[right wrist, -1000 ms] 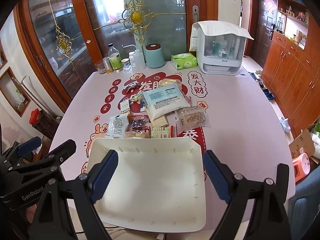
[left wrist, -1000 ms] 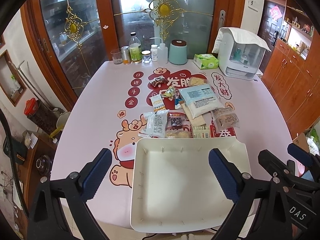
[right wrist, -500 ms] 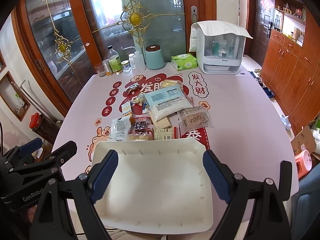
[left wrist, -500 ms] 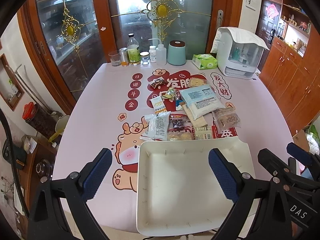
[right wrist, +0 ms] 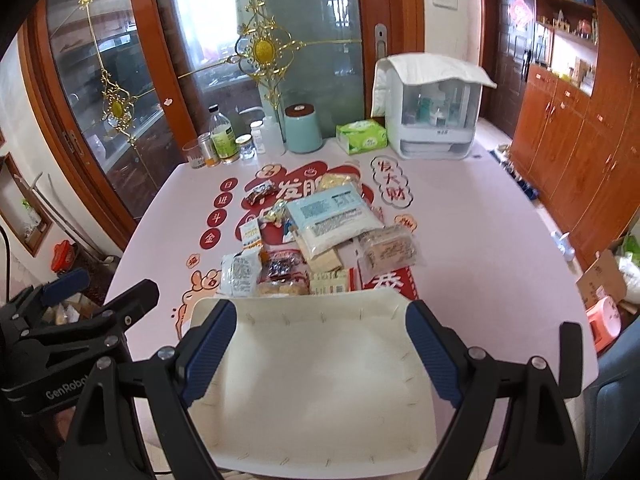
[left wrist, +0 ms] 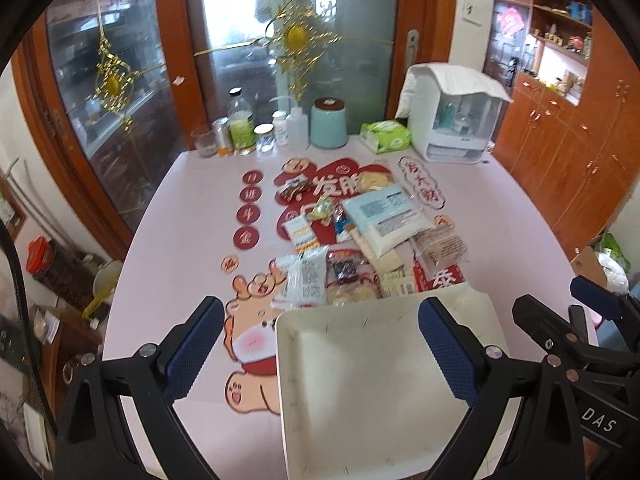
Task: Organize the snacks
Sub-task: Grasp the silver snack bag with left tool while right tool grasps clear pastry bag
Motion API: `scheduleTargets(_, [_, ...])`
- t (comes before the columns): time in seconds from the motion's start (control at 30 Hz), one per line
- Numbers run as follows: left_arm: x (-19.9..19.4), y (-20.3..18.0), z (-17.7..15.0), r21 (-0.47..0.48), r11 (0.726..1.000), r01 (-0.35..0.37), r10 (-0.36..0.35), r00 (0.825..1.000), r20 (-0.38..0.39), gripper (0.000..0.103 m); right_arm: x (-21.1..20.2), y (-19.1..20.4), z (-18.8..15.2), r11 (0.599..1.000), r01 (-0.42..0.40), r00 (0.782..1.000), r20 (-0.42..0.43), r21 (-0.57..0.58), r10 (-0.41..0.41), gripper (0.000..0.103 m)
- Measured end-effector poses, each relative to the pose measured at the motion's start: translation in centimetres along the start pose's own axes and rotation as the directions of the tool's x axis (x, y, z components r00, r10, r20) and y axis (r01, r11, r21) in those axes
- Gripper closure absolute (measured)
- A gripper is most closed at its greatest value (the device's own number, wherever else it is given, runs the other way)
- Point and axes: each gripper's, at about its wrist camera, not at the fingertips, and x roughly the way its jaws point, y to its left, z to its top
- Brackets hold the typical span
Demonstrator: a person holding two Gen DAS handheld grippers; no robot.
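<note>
I see my left hand-held gripper spread wide, with nothing between its blue pads. My right hand-held gripper is spread wide too, and it holds nothing. Both hang above the near end of the counter.

A white paper tray sits on the counter right under my right hand-held gripper. In the left view the tray lies to the right, so my left pad hangs over the bare pink counter beside the tray's left edge. The tray's near edge is close to the near edge of the counter.

The snacks sit in a pile just past the tray's far edge. A white packet, a clear pack with dark pieces and a beige packet touch or nearly touch that edge. A big blue and white bag lies on top of the pile in the middle. A clear wrapped cake is at the right side.

There is open counter on the left and right of the pile. At the far edge stand bottles, a teal jar, a green tissue pack and a white box with a cloth on it.
</note>
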Motion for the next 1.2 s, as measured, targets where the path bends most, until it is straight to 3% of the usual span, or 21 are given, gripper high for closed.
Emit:
scheduleTargets(0.3, [0.4,0.7,2.5,0.058,0.996,0.07,-0.073,0.996,0.05,0.005,-1.1,-0.8,2.8,0.994,0.105,0.994,0.022,0.005,-0.106,0.015])
scheduleTargets(0.43, [1.3,0.9,3.7,0.067,0.993,0.099,-0.1,0.995,0.016,0.005,-1.2,-1.4,4.5,0.991,0.137,0.99,0.022,-0.006,-0.137,0.015])
scheduleTargets(0.6, [2.9,1.0,5.1,0.074,0.995,0.064,-0.066,0.998,0.022,0.005,0.2,-1.9,6.4,0.985,0.161,0.987,0.015,-0.055,-0.16,0.016])
scheduleTargets(0.7, [5.0,1.0,5.9,0.071,0.997,0.039,-0.039,0.999,0.001,0.005,2.5,-2.7,7.4,0.989,0.134,0.99,-0.025,-0.066,-0.136,0.016])
scheduleTargets(0.9, [10.8,1.6,7.1,0.028,0.996,-0.079,0.081,0.994,-0.076,0.005,9.2,-4.7,8.8,0.996,0.068,0.99,-0.12,-0.062,-0.075,0.016])
scheduleTargets(1.07, [17.4,2.4,8.0,-0.001,0.992,-0.126,0.124,0.975,-0.185,0.005,15.9,-8.0,10.2,0.999,0.028,0.976,-0.215,-0.022,-0.032,0.016])
scheduleTargets(1.2, [22.6,3.1,8.0,-0.029,0.99,-0.137,0.124,0.953,-0.277,0.005,21.8,-11.5,10.3,0.998,0.032,0.951,-0.308,0.052,-0.015,0.016])
